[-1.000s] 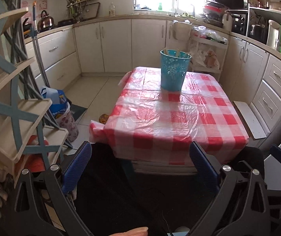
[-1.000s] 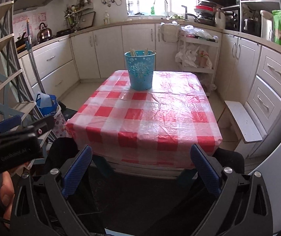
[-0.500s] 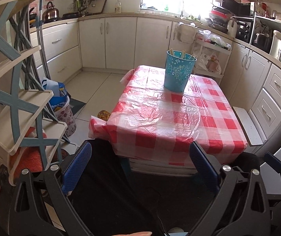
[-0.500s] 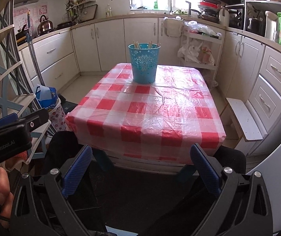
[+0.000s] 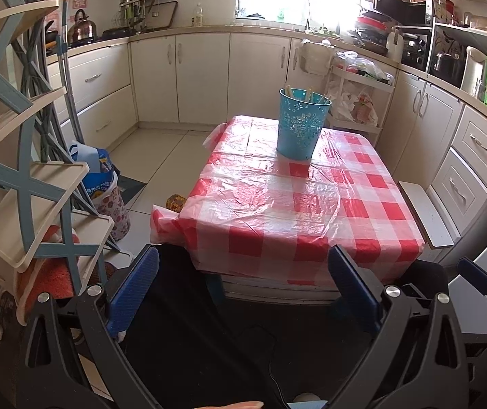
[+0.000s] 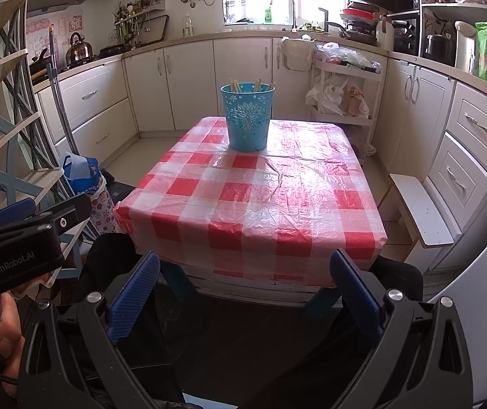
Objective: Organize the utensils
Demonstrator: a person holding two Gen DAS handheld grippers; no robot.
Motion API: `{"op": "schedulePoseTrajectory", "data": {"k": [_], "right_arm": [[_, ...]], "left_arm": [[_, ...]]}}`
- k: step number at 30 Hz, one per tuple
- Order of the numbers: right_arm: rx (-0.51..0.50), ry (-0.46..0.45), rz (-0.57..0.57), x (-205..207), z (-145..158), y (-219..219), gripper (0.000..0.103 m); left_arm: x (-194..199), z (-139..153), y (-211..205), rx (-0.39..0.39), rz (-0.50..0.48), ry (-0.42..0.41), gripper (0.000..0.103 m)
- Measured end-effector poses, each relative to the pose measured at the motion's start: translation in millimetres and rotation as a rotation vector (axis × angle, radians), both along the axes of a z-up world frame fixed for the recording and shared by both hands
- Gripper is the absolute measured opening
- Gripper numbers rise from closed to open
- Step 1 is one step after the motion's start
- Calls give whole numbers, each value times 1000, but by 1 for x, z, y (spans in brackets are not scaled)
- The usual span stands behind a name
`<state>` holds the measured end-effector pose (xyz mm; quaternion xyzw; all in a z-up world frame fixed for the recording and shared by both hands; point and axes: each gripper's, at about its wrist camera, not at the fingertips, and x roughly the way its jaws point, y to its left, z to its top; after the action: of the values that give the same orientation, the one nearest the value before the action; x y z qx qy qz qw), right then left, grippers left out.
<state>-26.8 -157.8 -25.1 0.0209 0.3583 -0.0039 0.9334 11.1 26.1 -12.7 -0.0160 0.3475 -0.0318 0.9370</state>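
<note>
Both claws hang short of the table's near edge with nothing between their fingers: the left gripper (image 5: pixel 243 272) is spread wide, and the right gripper (image 6: pixel 241 276) is just as wide.

Judging from the bare checked tablecloth (image 6: pixel 253 201), the sorting seems done or not yet begun. A good approach would come in high over the near edge, then descend straight onto one stick from above.

Near the table's far edge stands the blue bucket (image 6: pixel 247 119), upright, with a pale flower pattern. Several light wooden utensils (image 6: pixel 235 86), possibly chopsticks, poke above its rim.
</note>
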Motion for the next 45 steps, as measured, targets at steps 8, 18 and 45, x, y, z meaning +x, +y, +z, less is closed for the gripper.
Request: {"op": "schedulePoseTrajectory", "data": {"k": [8, 18, 45], "right_arm": [[1, 4, 1, 0, 0, 0, 96], [-1, 2, 2, 0, 1, 0, 96], [12, 15, 2, 4, -6, -2, 96]], "left_arm": [[-1, -1, -1, 4, -4, 8, 95], [0, -3, 0, 8, -8, 10, 95], [-1, -2, -10, 25, -57, -41, 95]]}}
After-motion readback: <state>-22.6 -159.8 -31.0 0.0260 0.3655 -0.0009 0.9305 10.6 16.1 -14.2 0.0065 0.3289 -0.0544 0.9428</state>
